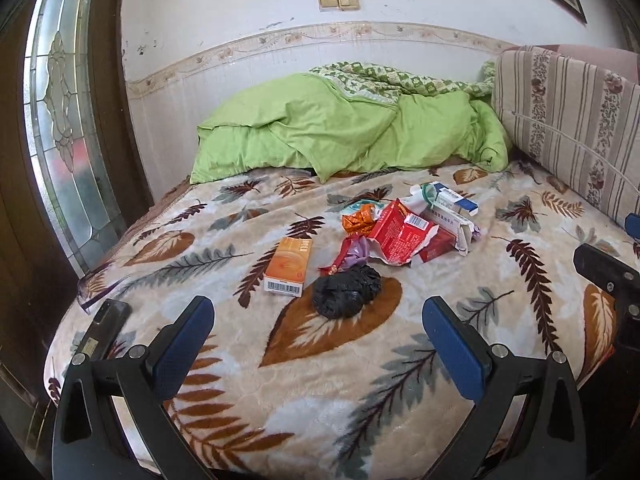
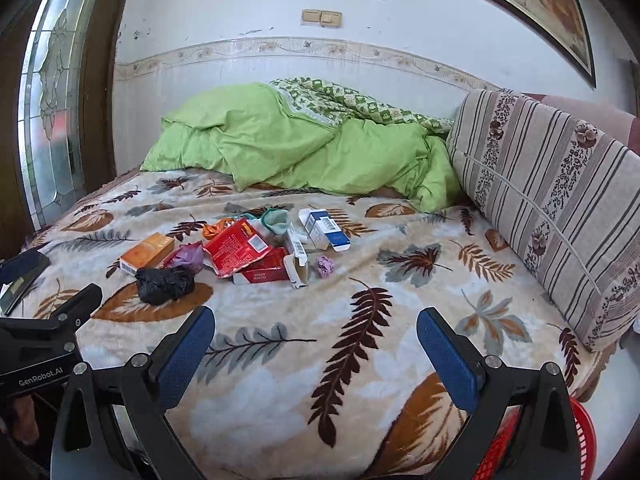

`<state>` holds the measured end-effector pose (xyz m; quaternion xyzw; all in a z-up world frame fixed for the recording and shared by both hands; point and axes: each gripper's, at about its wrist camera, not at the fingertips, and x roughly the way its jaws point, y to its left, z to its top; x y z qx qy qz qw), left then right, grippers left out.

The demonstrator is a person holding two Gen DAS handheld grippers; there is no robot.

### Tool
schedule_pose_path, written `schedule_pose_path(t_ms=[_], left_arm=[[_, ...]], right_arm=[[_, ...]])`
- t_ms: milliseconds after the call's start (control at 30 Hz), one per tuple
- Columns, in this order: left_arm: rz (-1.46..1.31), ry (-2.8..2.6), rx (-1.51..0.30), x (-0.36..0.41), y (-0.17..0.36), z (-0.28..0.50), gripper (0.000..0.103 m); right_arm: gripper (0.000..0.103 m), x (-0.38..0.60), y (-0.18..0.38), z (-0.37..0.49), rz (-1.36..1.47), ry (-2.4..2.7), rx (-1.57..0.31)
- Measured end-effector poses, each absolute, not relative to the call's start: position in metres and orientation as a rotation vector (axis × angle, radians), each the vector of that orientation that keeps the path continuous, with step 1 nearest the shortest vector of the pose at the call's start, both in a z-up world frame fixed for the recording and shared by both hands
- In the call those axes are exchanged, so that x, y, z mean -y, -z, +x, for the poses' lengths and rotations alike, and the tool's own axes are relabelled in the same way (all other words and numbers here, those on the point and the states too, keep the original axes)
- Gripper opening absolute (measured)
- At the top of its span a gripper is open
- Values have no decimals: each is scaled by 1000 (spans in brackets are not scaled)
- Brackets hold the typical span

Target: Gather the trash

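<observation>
Both tongs gaping, level above bed (image 1: 360,380)

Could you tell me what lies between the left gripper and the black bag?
Only bare blanket lies between the left gripper and the black bag, as the left wrist view shows.

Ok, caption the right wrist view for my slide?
Open right hand-held gripper faces litter: black bag, orange box, red wrapper.

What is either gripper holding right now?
Nothing. The left gripper and right gripper are both open and empty above the bed.
</observation>
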<state>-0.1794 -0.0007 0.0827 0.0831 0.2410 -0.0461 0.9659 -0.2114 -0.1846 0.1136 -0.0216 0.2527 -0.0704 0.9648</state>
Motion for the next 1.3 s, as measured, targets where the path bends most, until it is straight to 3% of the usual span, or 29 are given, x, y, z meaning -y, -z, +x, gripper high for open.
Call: schedule_pose_path(t_ms=[1300], left_arm=[[162,104,-530,-4,-76,-172,103]], right_arm=[[102,199,-108,-207,7,152,-555]])
